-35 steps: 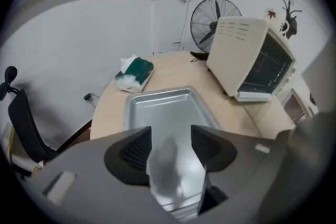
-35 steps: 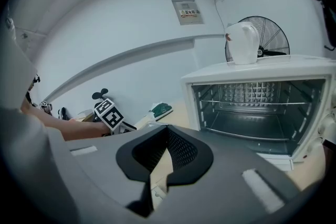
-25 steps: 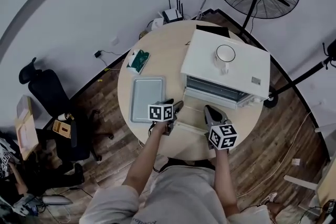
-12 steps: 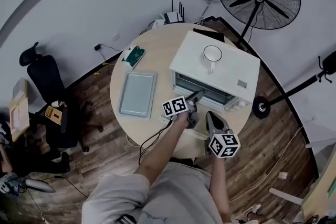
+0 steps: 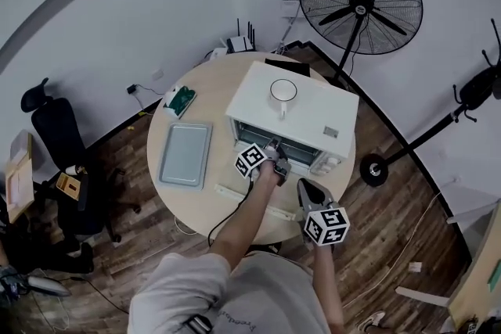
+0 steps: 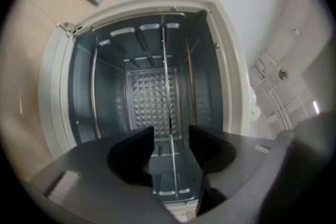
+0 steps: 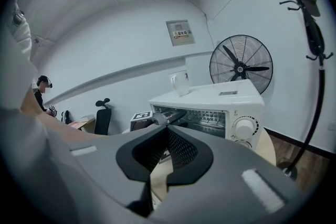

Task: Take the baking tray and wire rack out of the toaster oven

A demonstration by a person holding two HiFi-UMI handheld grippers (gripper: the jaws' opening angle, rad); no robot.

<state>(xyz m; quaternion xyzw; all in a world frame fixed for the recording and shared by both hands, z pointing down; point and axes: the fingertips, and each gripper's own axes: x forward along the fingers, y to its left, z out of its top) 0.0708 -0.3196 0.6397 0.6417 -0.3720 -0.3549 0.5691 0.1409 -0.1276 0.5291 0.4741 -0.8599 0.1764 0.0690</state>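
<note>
Points the left gripper point(image 5: 274, 148) straight into the open toaster oven point(image 5: 313, 109), jaws wide apart though just now closing a little, with the wire rack point(image 6: 166, 76) running edge-on through the gap between them and pressed by neither pad (rack seated inside the cavity, not out on the table). Holds the right gripper point(image 5: 302, 186) back behind and beside the left one, short of the oven front, jaws together on nothing. Finds the baking tray point(image 5: 185, 155) lying flat on the round table point(image 5: 211, 90), well off to the left gripper's left.
</note>
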